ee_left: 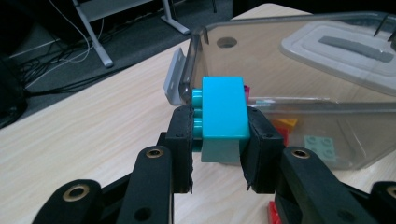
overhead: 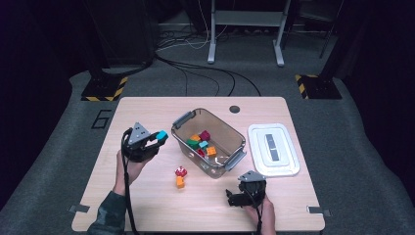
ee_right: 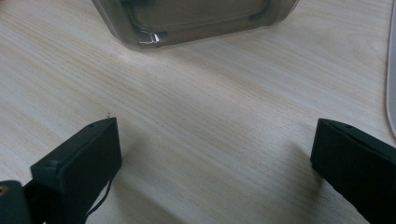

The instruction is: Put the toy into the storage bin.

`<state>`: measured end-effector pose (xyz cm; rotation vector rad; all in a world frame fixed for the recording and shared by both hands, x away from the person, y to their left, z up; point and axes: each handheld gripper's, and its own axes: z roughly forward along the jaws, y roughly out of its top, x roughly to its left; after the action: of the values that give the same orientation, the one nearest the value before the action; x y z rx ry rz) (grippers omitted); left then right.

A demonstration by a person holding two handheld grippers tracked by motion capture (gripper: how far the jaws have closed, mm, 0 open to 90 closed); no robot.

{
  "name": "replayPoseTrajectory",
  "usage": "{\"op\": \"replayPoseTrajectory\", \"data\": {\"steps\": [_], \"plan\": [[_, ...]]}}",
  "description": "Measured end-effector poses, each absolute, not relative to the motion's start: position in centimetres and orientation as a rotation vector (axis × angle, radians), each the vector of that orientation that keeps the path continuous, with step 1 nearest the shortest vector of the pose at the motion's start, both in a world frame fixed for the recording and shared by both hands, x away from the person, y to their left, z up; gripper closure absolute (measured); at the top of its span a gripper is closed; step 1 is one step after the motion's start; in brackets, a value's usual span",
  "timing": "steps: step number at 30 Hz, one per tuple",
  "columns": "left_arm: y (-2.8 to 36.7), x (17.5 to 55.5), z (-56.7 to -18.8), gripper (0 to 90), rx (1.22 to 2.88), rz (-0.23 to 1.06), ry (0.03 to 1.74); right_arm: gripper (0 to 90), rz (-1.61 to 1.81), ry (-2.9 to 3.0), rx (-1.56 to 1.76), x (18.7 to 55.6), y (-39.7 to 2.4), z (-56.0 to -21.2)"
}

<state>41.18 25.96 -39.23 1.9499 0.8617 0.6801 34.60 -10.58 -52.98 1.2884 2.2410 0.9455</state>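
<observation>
My left gripper [overhead: 155,139] is shut on a turquoise brick [overhead: 161,135], held above the table just left of the clear plastic bin [overhead: 226,131]. In the left gripper view the turquoise brick [ee_left: 223,111] sits clamped between both black pads [ee_left: 183,140], in front of the bin's grey handle [ee_left: 175,77]. The bin holds several bricks, red, green, orange and turquoise [overhead: 201,143]. A red brick [overhead: 180,171] and an orange brick [overhead: 180,182] lie on the table in front of the bin. My right gripper [overhead: 234,197] rests low near the front edge, open, with bare wood between its fingers [ee_right: 79,161].
The bin's white lid [overhead: 273,149] with a grey handle lies flat to the right of the bin. The wooden table [overhead: 147,205] has a dark round hole [overhead: 235,109] at the back. Beyond it are grey carpet, cables and stand legs.
</observation>
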Motion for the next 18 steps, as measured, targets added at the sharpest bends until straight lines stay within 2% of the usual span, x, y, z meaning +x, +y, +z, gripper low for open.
{"op": "replayPoseTrajectory", "data": {"steps": [18], "plan": [[24.0, 43.3, -35.8, 66.8, 1.934, 0.709, 0.794, 0.9, 0.945, 2.241, 1.288, 34.6, -10.6, -53.0]]}}
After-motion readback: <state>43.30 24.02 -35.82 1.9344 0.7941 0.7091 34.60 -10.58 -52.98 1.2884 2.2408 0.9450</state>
